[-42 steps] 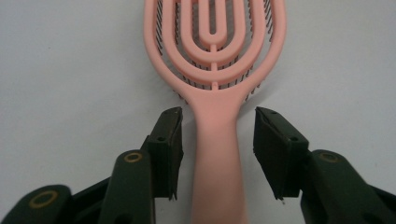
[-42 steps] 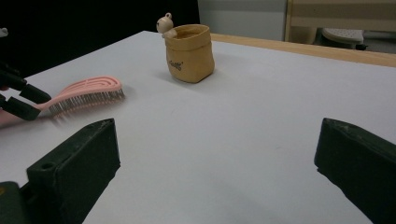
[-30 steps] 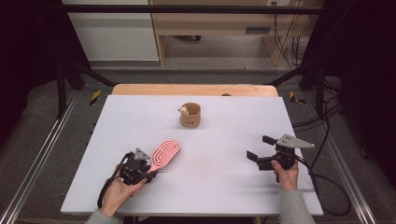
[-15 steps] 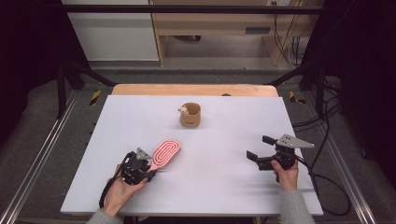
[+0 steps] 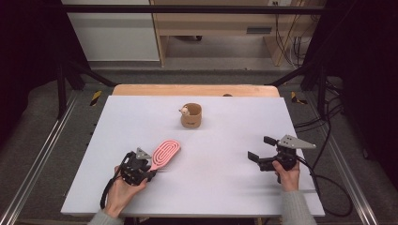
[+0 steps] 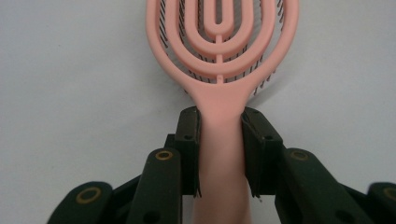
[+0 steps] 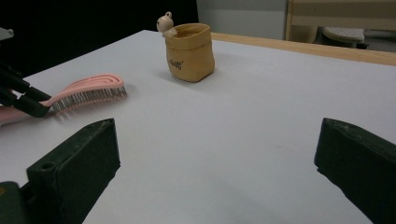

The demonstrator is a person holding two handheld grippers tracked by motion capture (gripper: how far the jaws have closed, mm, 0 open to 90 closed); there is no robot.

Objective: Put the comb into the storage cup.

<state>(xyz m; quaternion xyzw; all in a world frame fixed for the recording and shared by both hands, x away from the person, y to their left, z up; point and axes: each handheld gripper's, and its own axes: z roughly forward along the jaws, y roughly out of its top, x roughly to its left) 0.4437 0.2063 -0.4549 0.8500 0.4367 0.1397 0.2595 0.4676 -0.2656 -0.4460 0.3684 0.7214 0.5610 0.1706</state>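
Lying near the cup [image 5: 191, 116], on its left-front side, the brush [image 5: 166, 153] is clamped at the handle by the left gripper [image 5: 149, 172]. Along the jaws, its long axis runs straight ahead. Well apart, the right gripper [image 7: 217, 154] is held open.

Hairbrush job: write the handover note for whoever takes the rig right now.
Left gripper: jaws have just been closing, now shut on the handle of the pink hairbrush, which lies bristles down on the white table.
Right gripper: open, holding nothing, at the table's right side.
Tan cup: upright, mid-table, apart from the brush.
Done: brush gripped.
Left: lifting and moving it, perhaps to the cup.
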